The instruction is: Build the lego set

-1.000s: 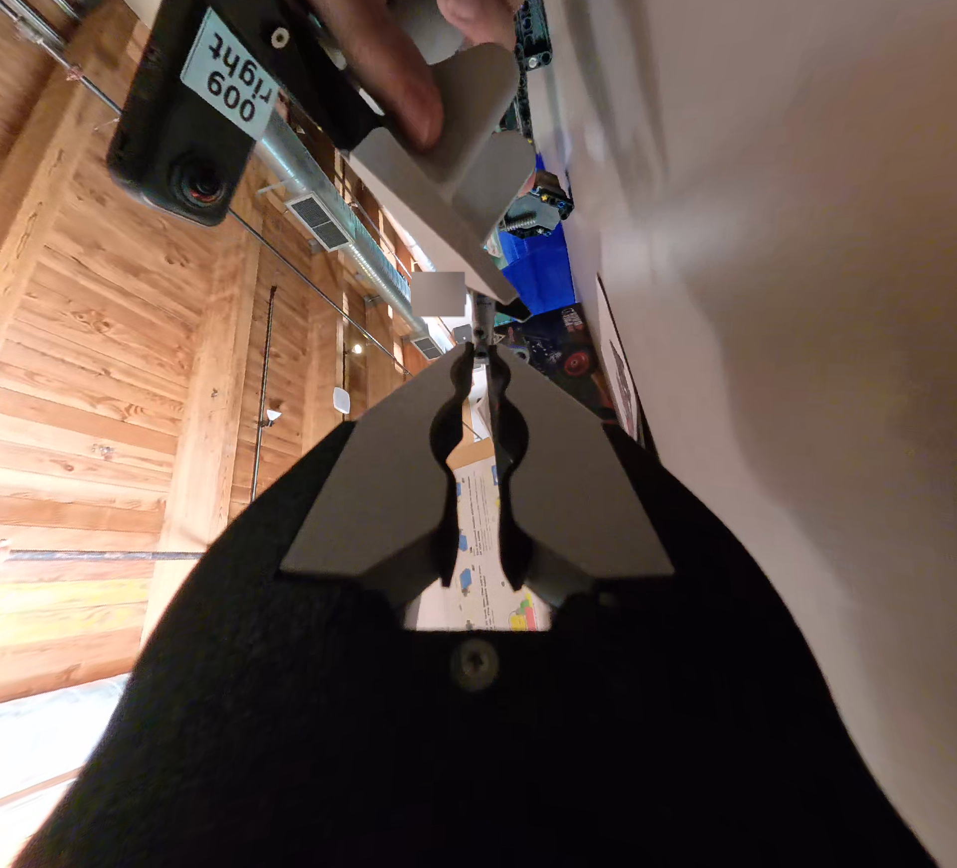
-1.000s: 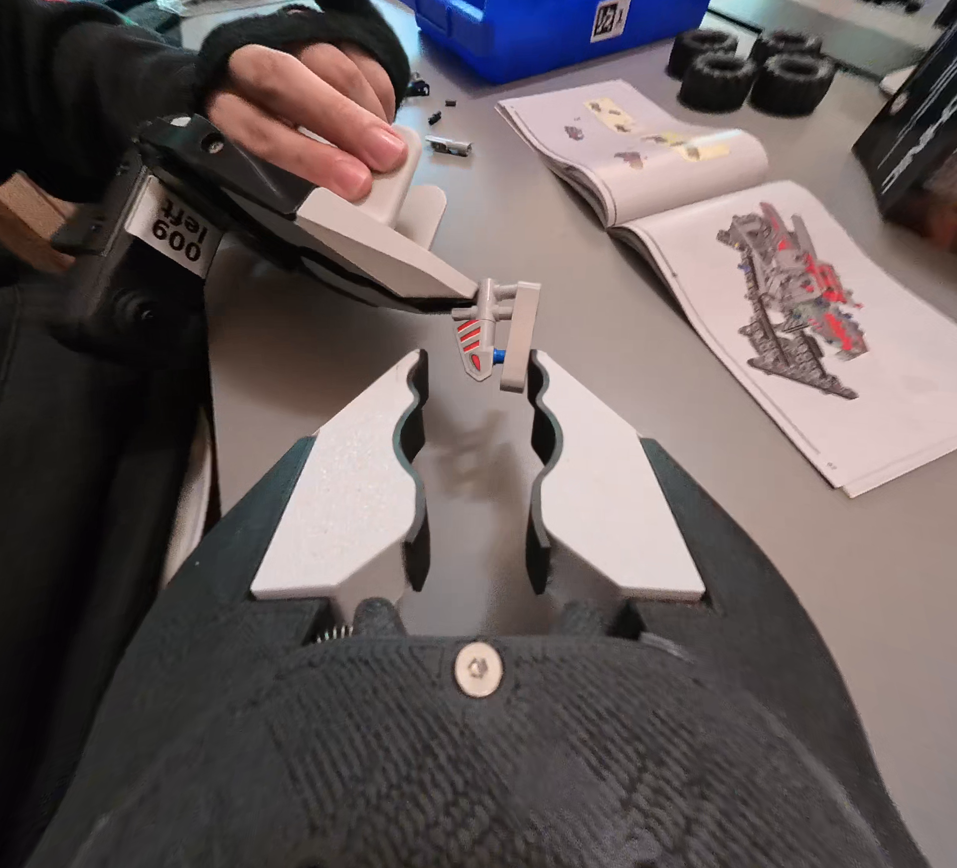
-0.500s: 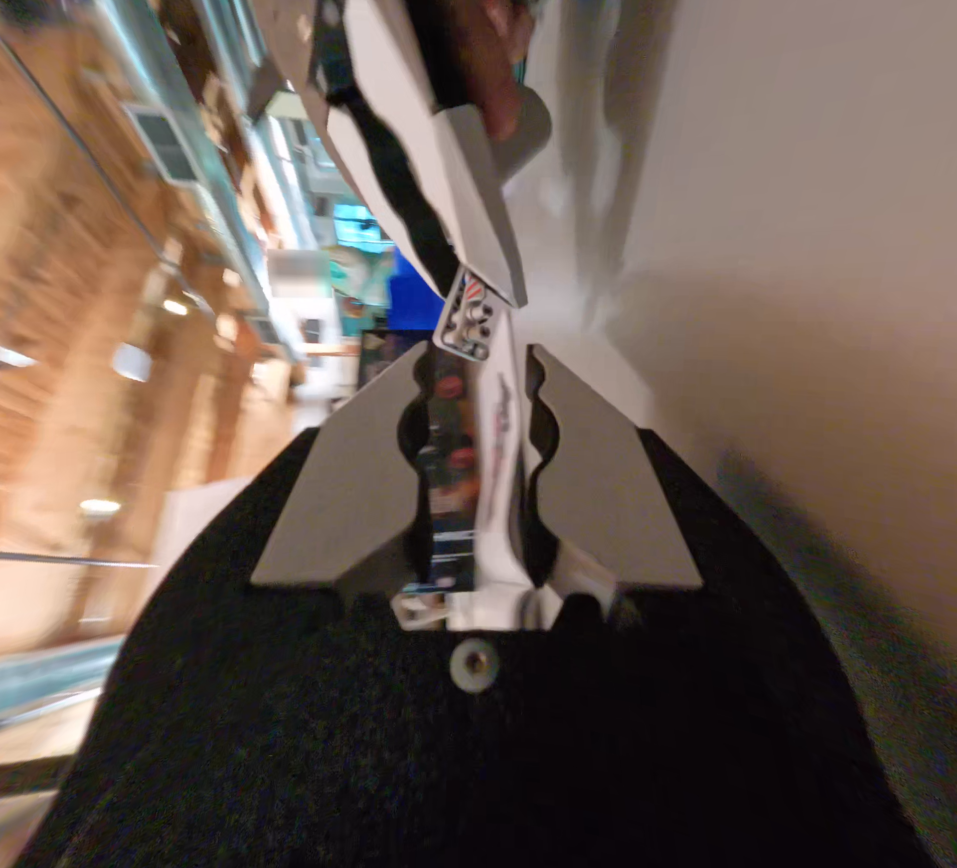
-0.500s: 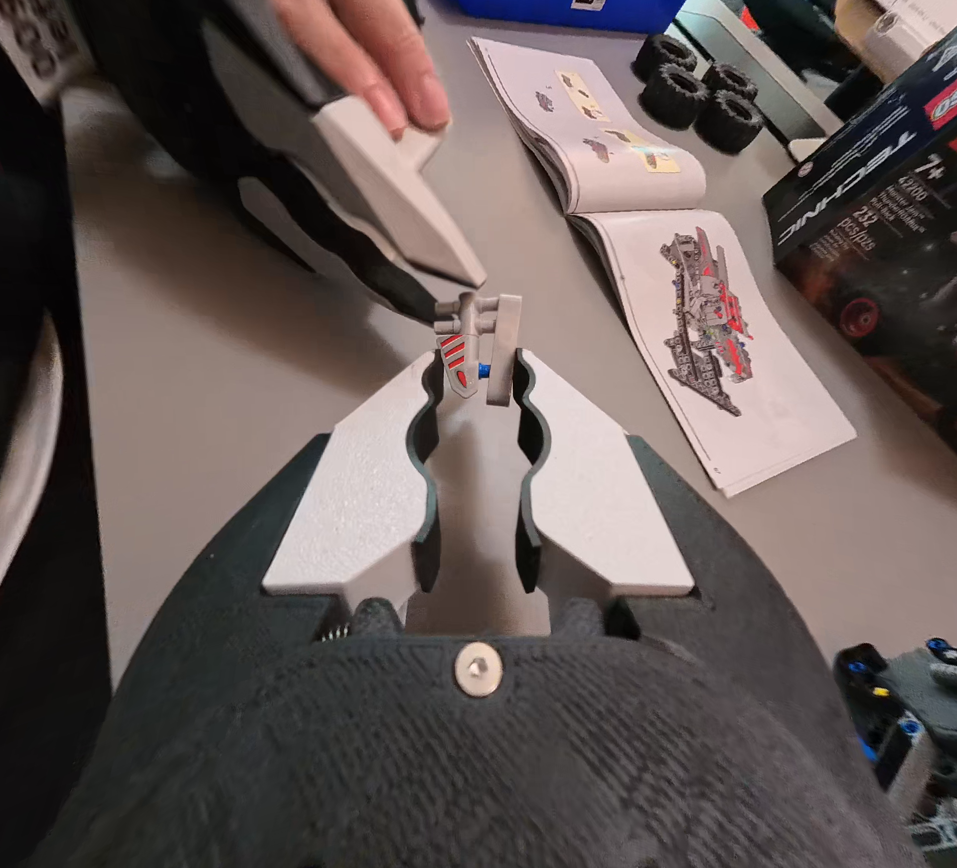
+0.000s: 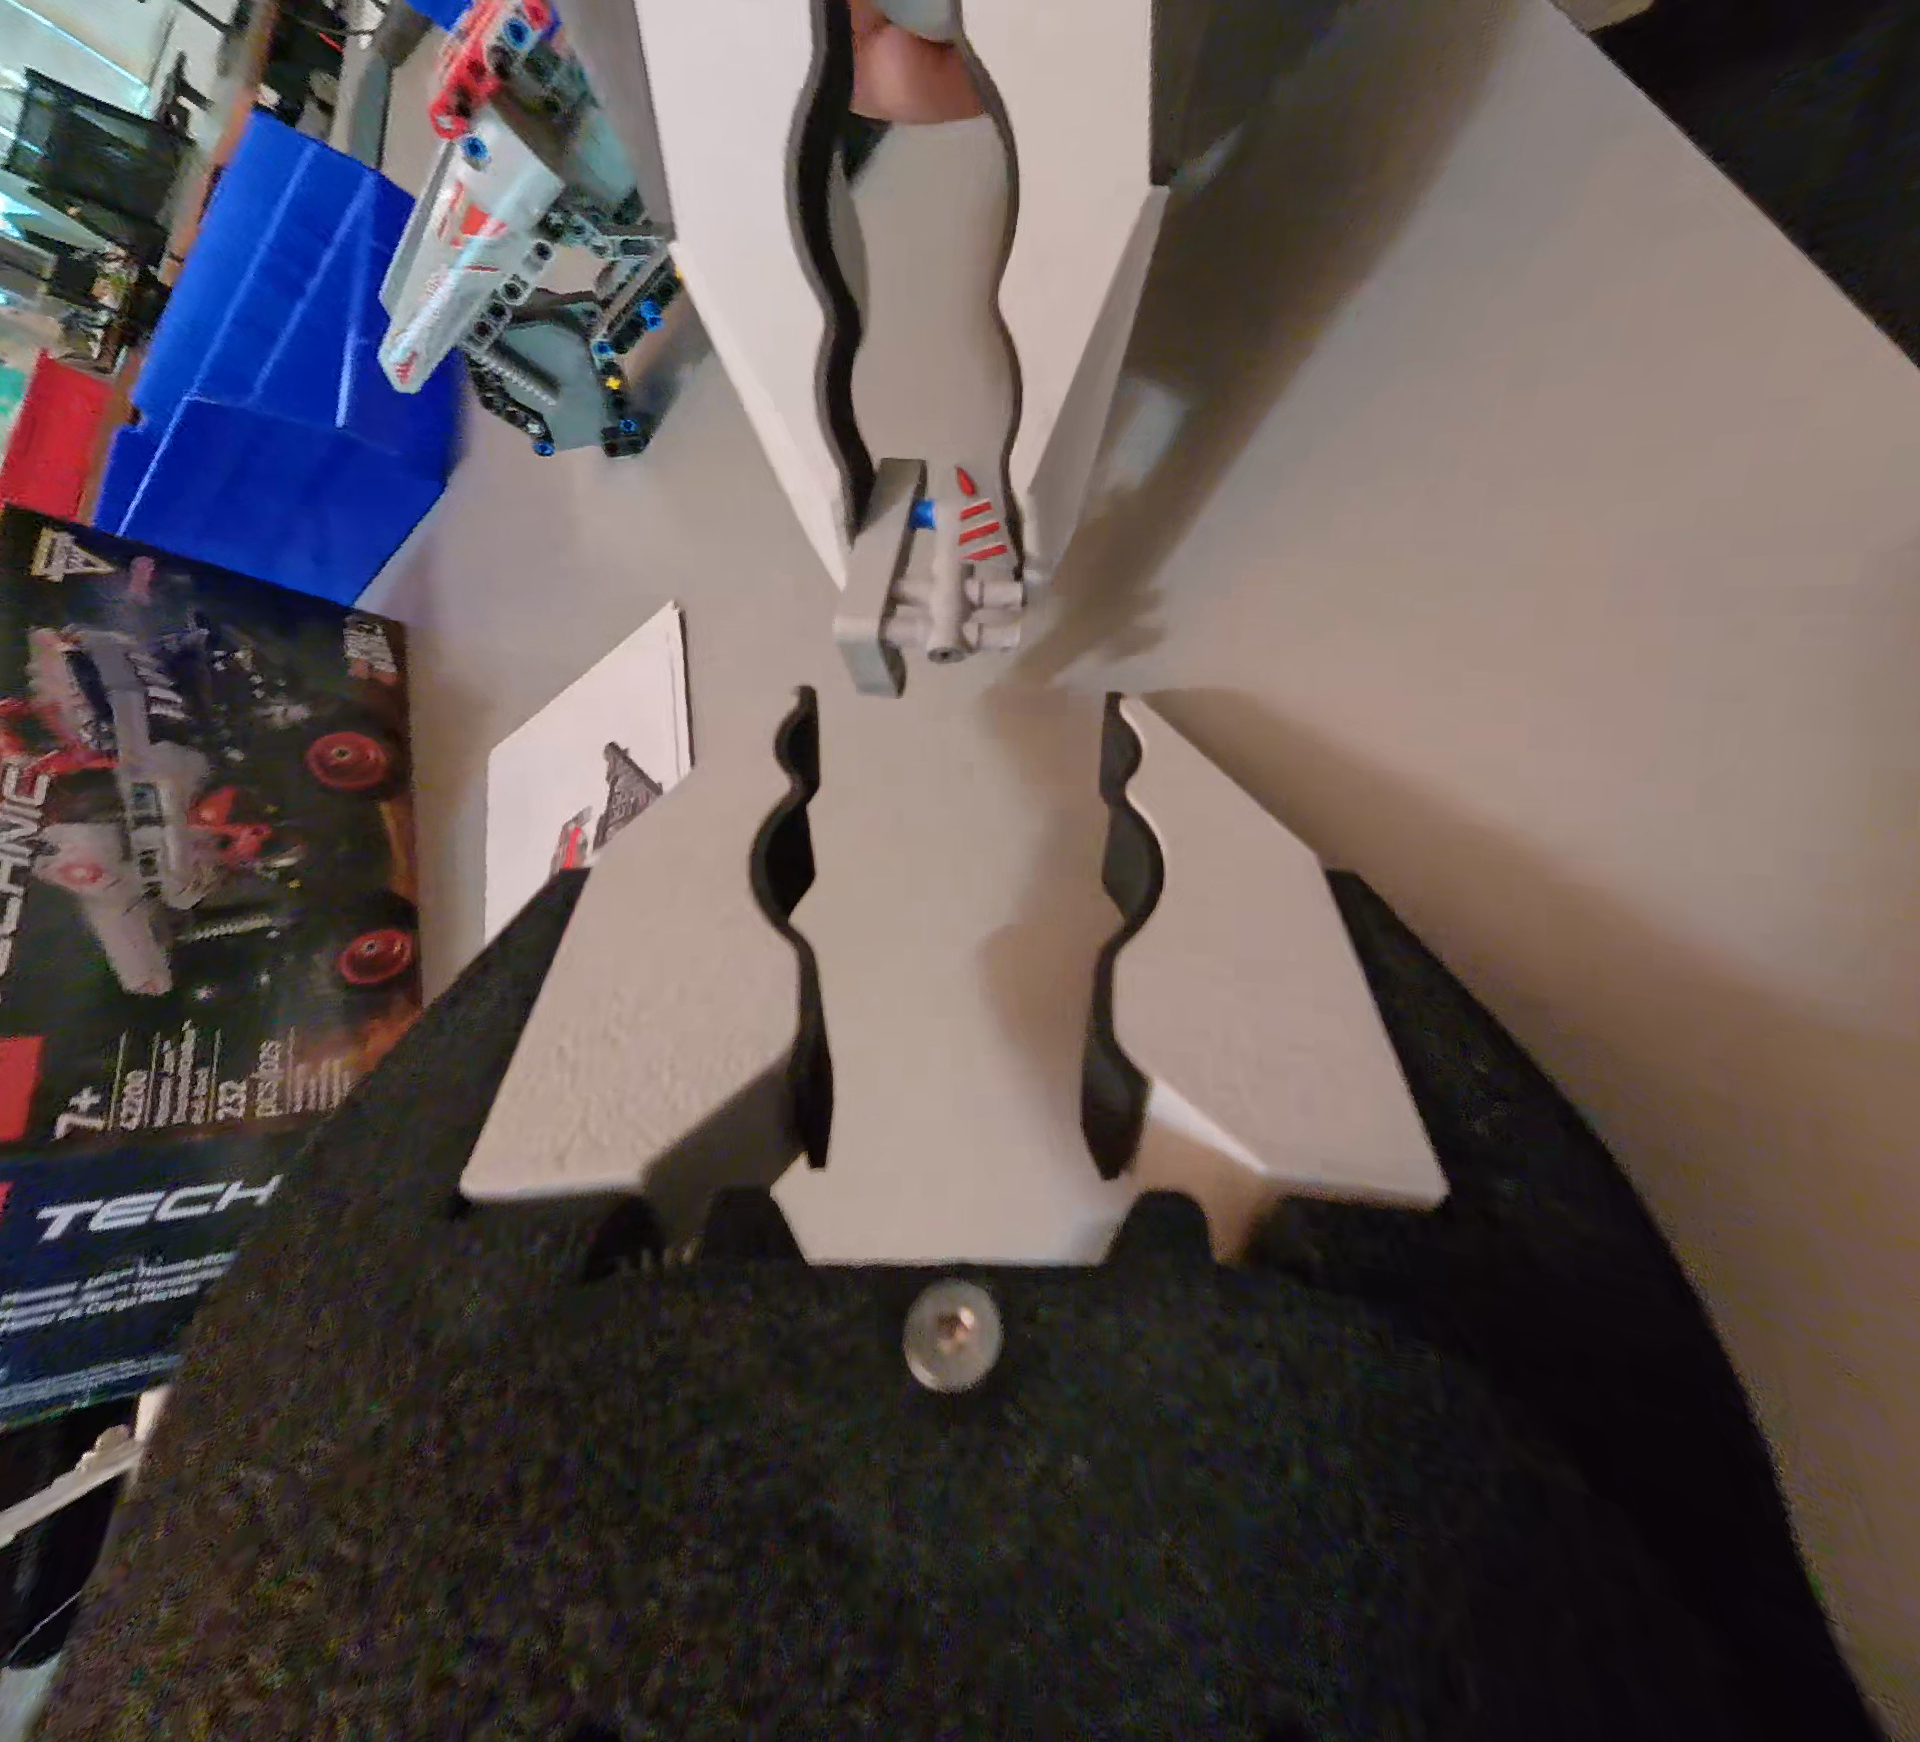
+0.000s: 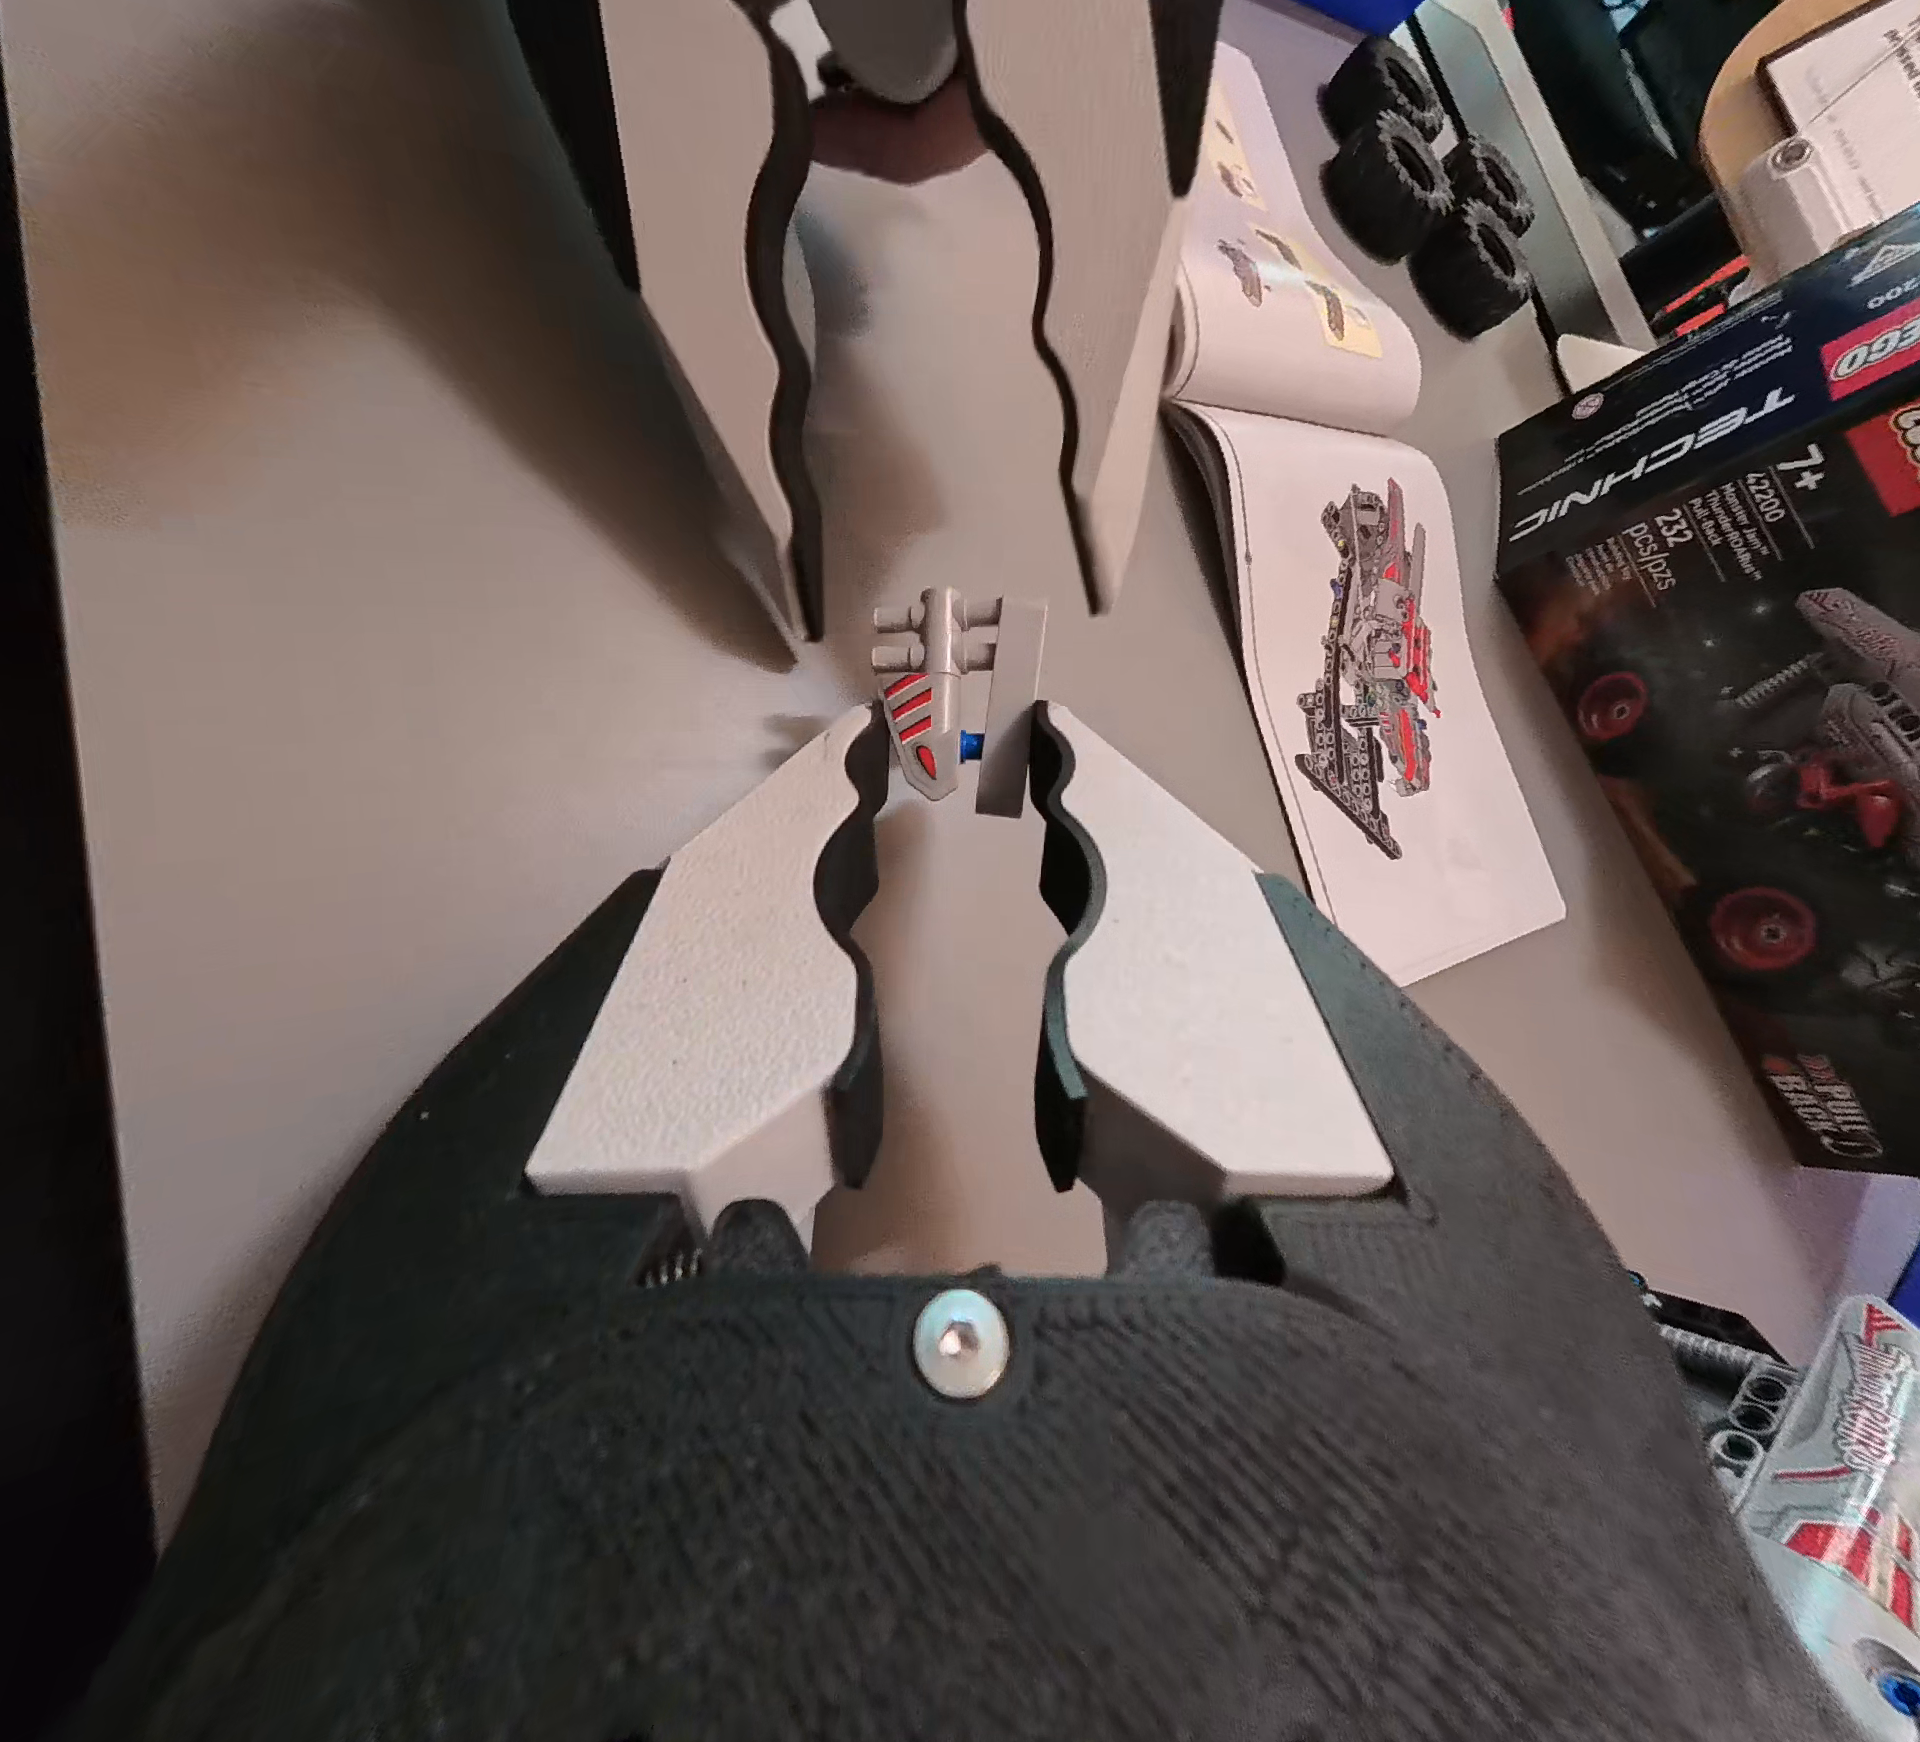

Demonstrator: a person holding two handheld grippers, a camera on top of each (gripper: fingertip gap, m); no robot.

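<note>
A small grey lego assembly (image 6: pixel 1013 705), a beam joined by a blue pin to a red-striped panel, is held above the grey table (image 6: pixel 364 757). My right gripper (image 6: pixel 956 721) is shut on it, one fingertip on the striped panel and one on the beam. My left gripper (image 6: pixel 945 617) faces it tip to tip, open and empty, with its fingertips just beyond the assembly. In the left wrist view the left gripper (image 5: pixel 958 705) is wide open just short of the assembly (image 5: pixel 883 612), which sits between the tips of the right gripper (image 5: pixel 935 539).
An open instruction booklet (image 6: pixel 1382 674) lies right of the grippers, beside the black lego box (image 6: pixel 1766 653). Several black tyres (image 6: pixel 1434 186) and blue bins (image 5: pixel 281 342) stand farther back. The part-built grey and red model (image 5: pixel 520 238) stands by the bins. Only a small space, under 4 cm, lies between the two pairs of fingers.
The left gripper, shut on the assembly a second ago, has let go, opened wide and swung round to face the right gripper. The right gripper has closed on the assembly.
</note>
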